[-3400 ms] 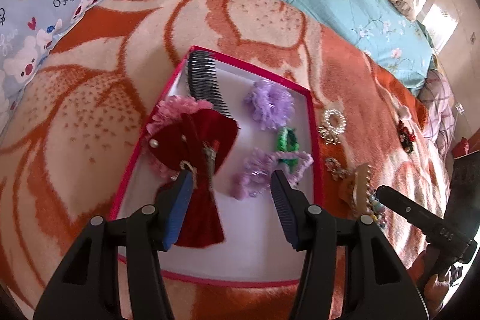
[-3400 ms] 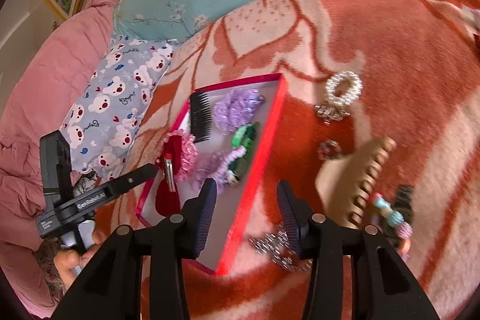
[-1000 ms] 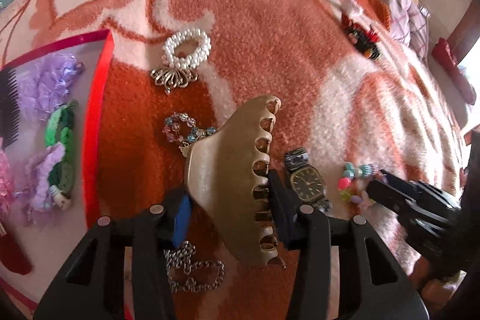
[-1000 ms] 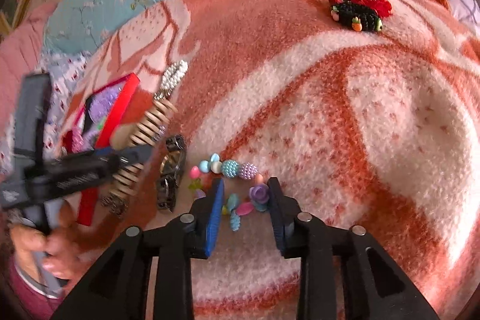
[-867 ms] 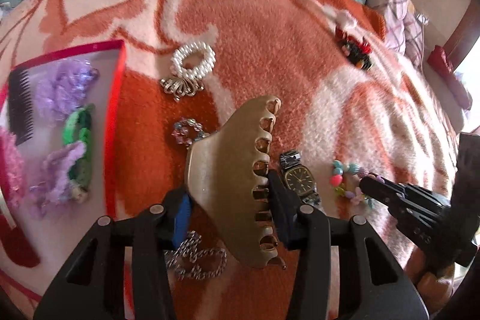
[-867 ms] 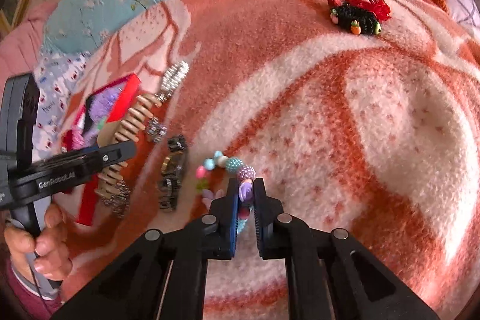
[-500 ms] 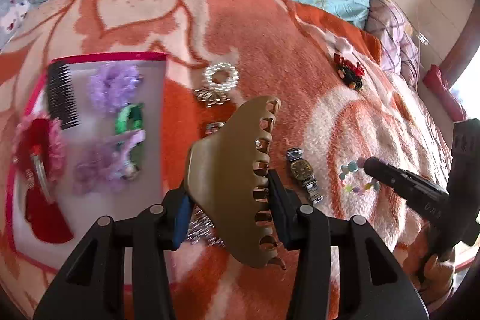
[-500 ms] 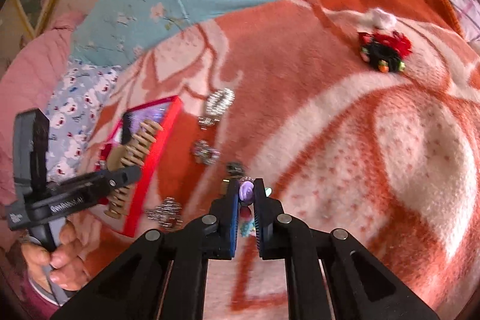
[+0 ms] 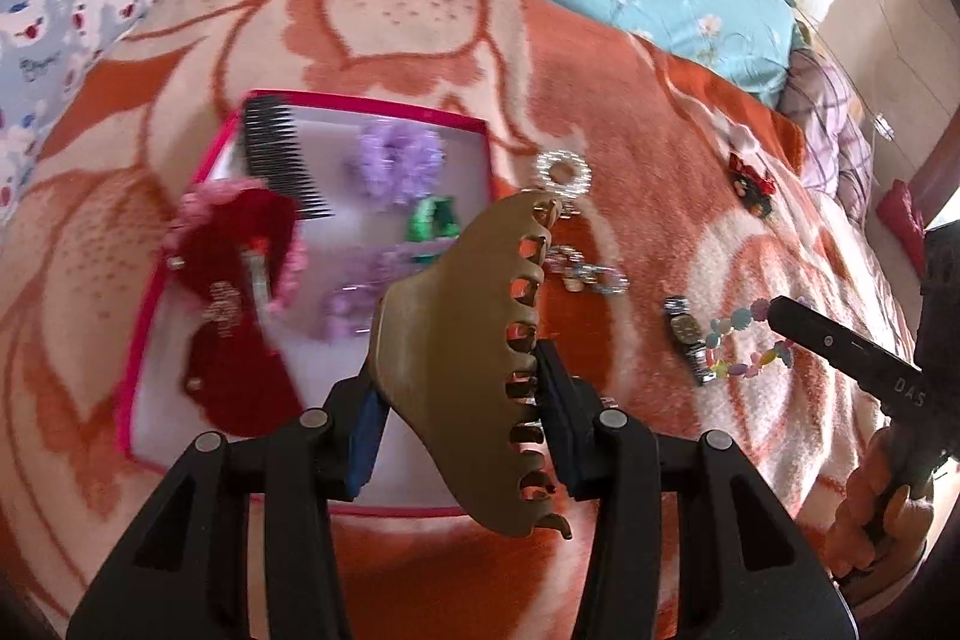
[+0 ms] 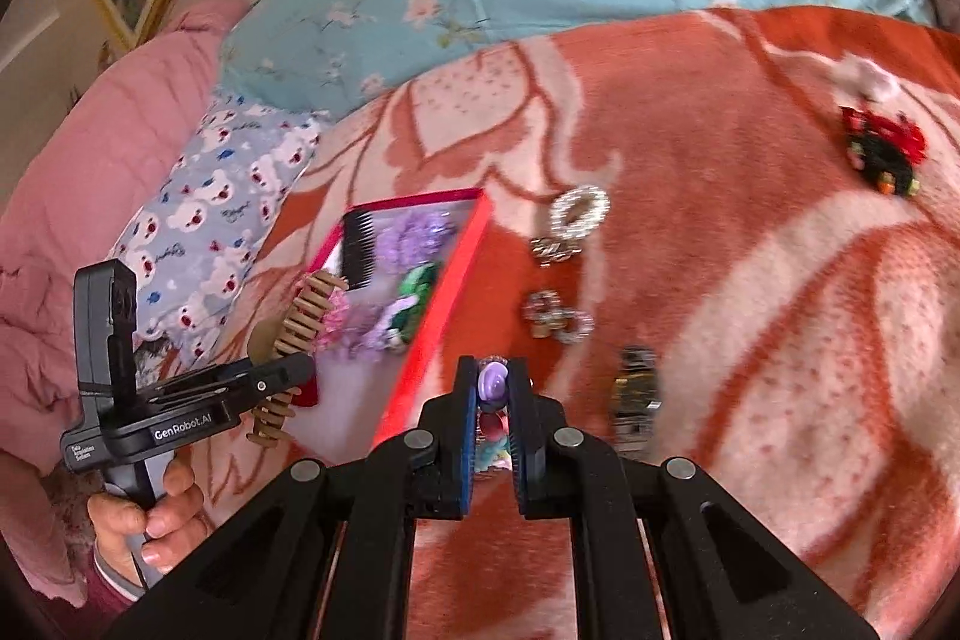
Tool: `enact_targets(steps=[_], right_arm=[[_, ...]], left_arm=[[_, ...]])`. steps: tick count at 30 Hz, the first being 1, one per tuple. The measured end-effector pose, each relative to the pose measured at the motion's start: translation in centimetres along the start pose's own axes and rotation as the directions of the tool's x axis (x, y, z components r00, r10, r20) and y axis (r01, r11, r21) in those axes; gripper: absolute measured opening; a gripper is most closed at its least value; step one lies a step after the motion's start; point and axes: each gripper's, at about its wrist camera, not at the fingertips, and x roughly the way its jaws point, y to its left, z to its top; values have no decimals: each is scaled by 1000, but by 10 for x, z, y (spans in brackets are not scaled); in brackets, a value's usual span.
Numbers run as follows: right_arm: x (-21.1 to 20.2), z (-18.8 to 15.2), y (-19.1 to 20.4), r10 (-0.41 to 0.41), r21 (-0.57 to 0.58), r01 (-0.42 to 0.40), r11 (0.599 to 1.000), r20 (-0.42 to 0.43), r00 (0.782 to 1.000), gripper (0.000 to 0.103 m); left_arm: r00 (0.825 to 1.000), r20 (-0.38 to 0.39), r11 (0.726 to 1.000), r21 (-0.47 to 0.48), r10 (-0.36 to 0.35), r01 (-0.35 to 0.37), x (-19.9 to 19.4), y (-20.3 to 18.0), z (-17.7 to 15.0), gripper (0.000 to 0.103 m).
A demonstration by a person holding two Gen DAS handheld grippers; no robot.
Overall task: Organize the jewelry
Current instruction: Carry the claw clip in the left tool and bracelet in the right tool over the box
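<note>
Hair claw (image 9: 456, 340): smooth tan plastic, satin sheen. Blanket (image 9: 630, 100): fuzzy, matt orange-cream fleece. Bead bracelet (image 10: 493, 382): glossy plastic beads. Watch (image 10: 636, 391): shiny metal. Bow (image 9: 240, 280): dark red velvet. Comb (image 9: 282, 160): black plastic. Tray (image 9: 141, 322): pink rim, smooth white floor. Left gripper (image 9: 459, 421): matt black plastic.

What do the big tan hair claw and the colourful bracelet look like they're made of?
The hair claw looks like matte plastic: an even tan-gold colour, smooth moulded teeth, a dull sheen. It could be coated metal; the look leaves that open. The bead bracelet looks like glossy plastic or acrylic beads in pastel colours; the purple bead in the right wrist view shines like polished plastic.
</note>
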Motion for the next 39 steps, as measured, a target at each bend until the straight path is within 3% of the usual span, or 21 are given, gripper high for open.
enact_targets(steps=[18,32,39], right_arm=[[53,-3,72,114,-82,-122,989,-94,989,8],[116,-4,102,173,-71,-186,980,-159,972,8],[147,-17,99,160,-50,-175,983,-219,962,8]], left_arm=[[995,26,983,-158,101,-96,-22,90,-12,44],[991,17,945,-305,131,-120,-1,121,-13,44],[991,-10,947,-294,131,-128,17,121,-17,44]])
